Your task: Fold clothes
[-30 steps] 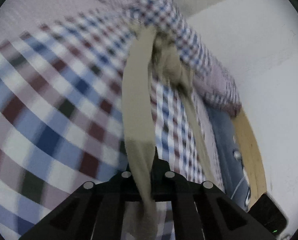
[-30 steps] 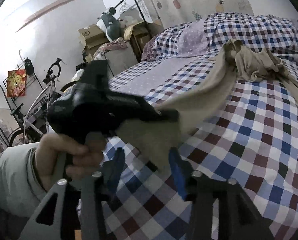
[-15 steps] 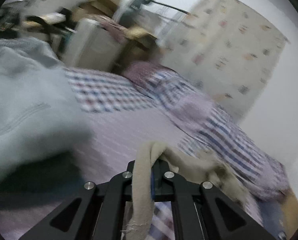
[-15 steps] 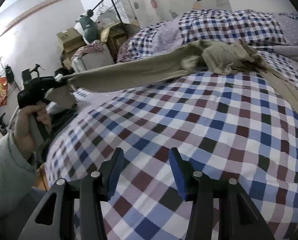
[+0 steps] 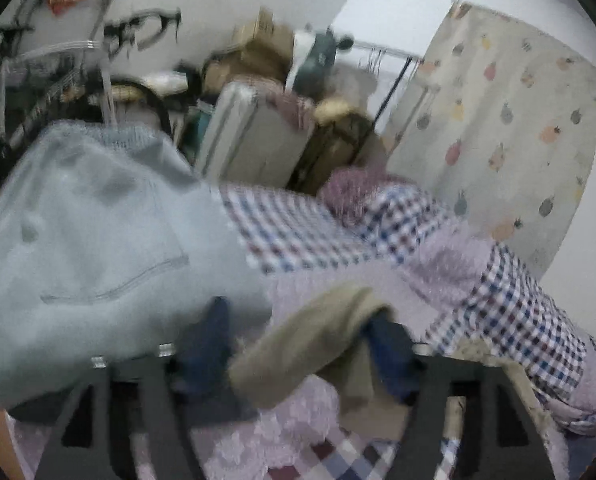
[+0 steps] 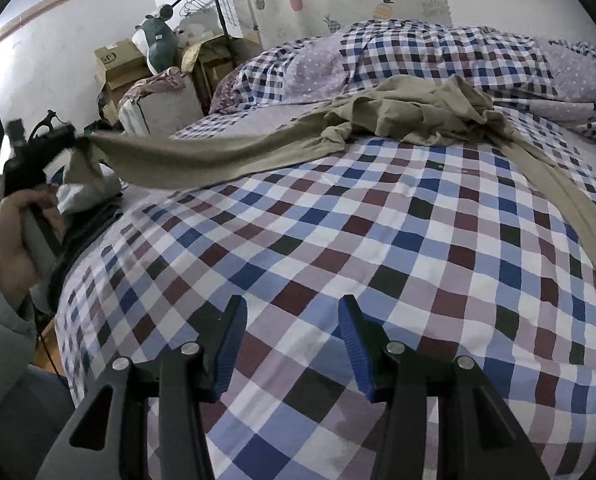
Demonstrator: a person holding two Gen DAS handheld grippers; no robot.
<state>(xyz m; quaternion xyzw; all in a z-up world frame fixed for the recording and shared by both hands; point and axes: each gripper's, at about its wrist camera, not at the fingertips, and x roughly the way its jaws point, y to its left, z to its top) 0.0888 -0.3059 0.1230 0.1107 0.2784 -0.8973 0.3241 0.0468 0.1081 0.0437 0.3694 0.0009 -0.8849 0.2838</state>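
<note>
Khaki fabric, a long-sleeved garment (image 6: 409, 120), is lying crumpled on the checked bedspread (image 6: 337, 248), near the pillows (image 6: 569, 72), with one sleeve stretching out to the left gripper (image 5: 298, 344) and the other trailing toward the bed's right side. In the left wrist view the blue-padded fingers (image 5: 206, 340) are standing apart, the sleeve end draping loosely across the gap between them; the frame is blurred. A hand (image 6: 22, 232) in a pale grey sleeve (image 5: 98, 240) is gripping that tool's handle. The right gripper (image 6: 290, 344) is hovering over the bedspread, its fingers spread wide and clasping nothing. Cardboard boxes (image 6: 118, 64) and a plush toy (image 6: 156, 40) are sitting by the wall behind the bed
</note>
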